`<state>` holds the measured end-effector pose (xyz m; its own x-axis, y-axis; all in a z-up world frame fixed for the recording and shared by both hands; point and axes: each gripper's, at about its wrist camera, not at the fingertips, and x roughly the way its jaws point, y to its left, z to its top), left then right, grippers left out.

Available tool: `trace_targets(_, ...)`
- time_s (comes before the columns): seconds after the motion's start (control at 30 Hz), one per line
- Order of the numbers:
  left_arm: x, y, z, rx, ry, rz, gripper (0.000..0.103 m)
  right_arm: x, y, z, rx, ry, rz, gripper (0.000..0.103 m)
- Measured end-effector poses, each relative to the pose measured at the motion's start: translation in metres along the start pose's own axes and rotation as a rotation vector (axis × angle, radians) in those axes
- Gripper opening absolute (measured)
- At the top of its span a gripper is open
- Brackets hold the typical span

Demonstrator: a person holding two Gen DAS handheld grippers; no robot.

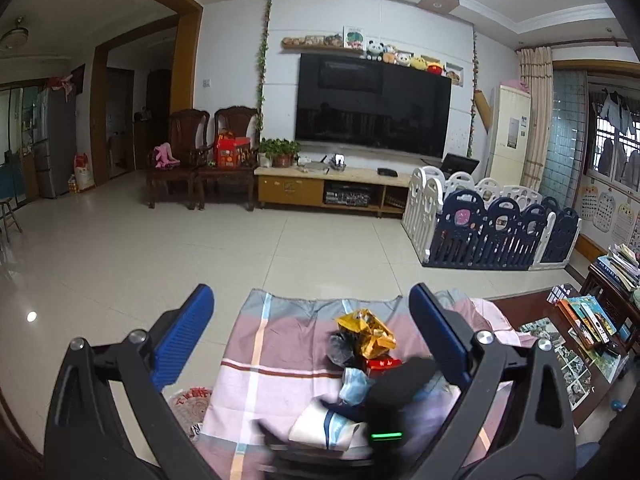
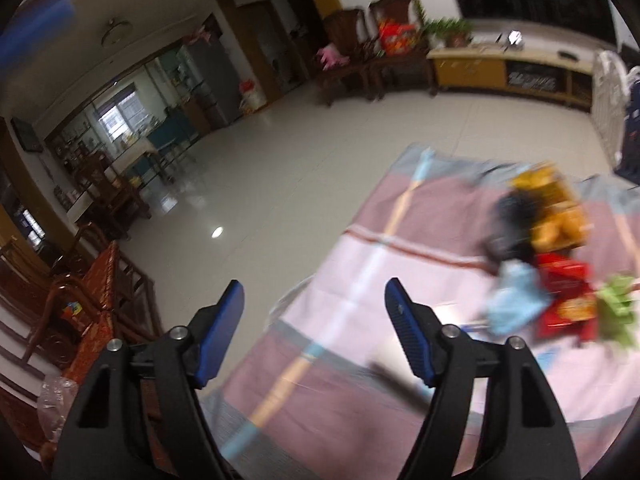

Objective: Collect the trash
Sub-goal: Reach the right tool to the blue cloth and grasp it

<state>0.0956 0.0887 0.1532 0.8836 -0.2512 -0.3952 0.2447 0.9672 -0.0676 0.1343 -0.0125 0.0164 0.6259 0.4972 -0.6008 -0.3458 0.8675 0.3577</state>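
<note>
A pile of trash lies on a pink and grey checked cloth (image 1: pixel 276 344): a yellow foil wrapper (image 1: pixel 368 330), a black crumpled piece (image 1: pixel 340 350), a red packet (image 1: pixel 382 363), a light blue mask (image 1: pixel 354 386) and a white-blue package (image 1: pixel 324 426). My left gripper (image 1: pixel 310 330) is open above the pile's near side. The right gripper's black body (image 1: pixel 394 396) blurs over the pile in the left wrist view. In the right wrist view my right gripper (image 2: pixel 314 320) is open over the cloth (image 2: pixel 360 272), left of the blurred pile with its yellow wrapper (image 2: pixel 554 208), red packet (image 2: pixel 564 292), blue mask (image 2: pixel 516 304) and green scrap (image 2: pixel 618 304).
A dark wood coffee table (image 1: pixel 532 312) with books (image 1: pixel 588 316) stands to the right. A baby playpen (image 1: pixel 496 228), TV cabinet (image 1: pixel 328 188) and chairs (image 1: pixel 200 160) stand across the tiled floor. A wooden sofa (image 2: pixel 100 300) sits left. A plastic bag (image 1: pixel 188 404) lies below the cloth's left edge.
</note>
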Motion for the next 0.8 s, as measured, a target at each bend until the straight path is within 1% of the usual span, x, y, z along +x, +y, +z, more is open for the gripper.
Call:
trace_targets(0.03,0.007,-0.001,-0.004,0.001,0.015,0.001,0.098,-0.022,-0.013,0.0,-0.006,-0.042,-0.032,0.078)
trace_targets(0.1,0.025,-0.002,-0.015,0.005,0.066,0.012,0.098,-0.056,-0.037,-0.001,-0.004,-0.093,-0.099,0.084)
trace_targets(0.17,0.042,-0.004,-0.026,0.015,0.128,0.024,0.098,-0.087,-0.065,-0.005,0.017,-0.106,-0.182,0.088)
trace_targets(0.2,0.051,-0.004,-0.033,0.019,0.161,0.032,0.098,-0.097,-0.076,-0.008,0.024,-0.098,-0.23,0.09)
trace_targets(0.27,0.07,-0.002,-0.05,0.002,0.252,0.054,0.098,-0.111,-0.103,-0.017,0.031,-0.047,-0.352,0.09)
trace_targets(0.3,0.08,0.0,-0.06,-0.025,0.307,0.05,0.098,-0.114,-0.113,-0.021,0.046,-0.015,-0.392,0.09)
trace_targets(0.33,0.086,0.003,-0.069,-0.051,0.348,0.036,0.098,-0.11,-0.12,-0.023,0.066,0.037,-0.412,0.09)
trace_targets(0.37,0.094,0.005,-0.081,-0.079,0.398,0.014,0.098,-0.106,-0.13,-0.024,0.094,0.09,-0.413,0.09)
trace_targets(0.4,0.101,0.005,-0.095,-0.095,0.45,-0.003,0.098,-0.104,-0.137,-0.027,0.118,0.109,-0.4,0.09)
trace_targets(0.43,0.106,0.003,-0.109,-0.085,0.493,-0.012,0.098,-0.103,-0.142,-0.03,0.129,0.121,-0.395,0.09)
trace_targets(0.47,0.11,-0.001,-0.12,-0.054,0.523,-0.011,0.097,-0.102,-0.141,-0.034,0.128,0.13,-0.405,0.09)
trace_targets(0.53,0.109,-0.015,-0.131,0.013,0.542,-0.003,0.097,-0.102,-0.139,-0.037,0.126,0.13,-0.414,0.09)
trace_targets(0.57,0.107,-0.022,-0.131,0.03,0.537,-0.024,0.097,-0.102,-0.14,-0.038,0.129,0.127,-0.405,0.09)
trace_targets(0.63,0.105,-0.03,-0.131,0.039,0.523,-0.049,0.097,-0.101,-0.141,-0.038,0.137,0.13,-0.391,0.09)
trace_targets(0.73,0.109,-0.035,-0.137,0.05,0.549,-0.068,0.097,-0.106,-0.142,-0.033,0.128,0.127,-0.38,0.09)
trace_targets(0.8,0.114,-0.038,-0.144,0.067,0.567,-0.066,0.097,-0.106,-0.144,-0.032,0.126,0.124,-0.379,0.09)
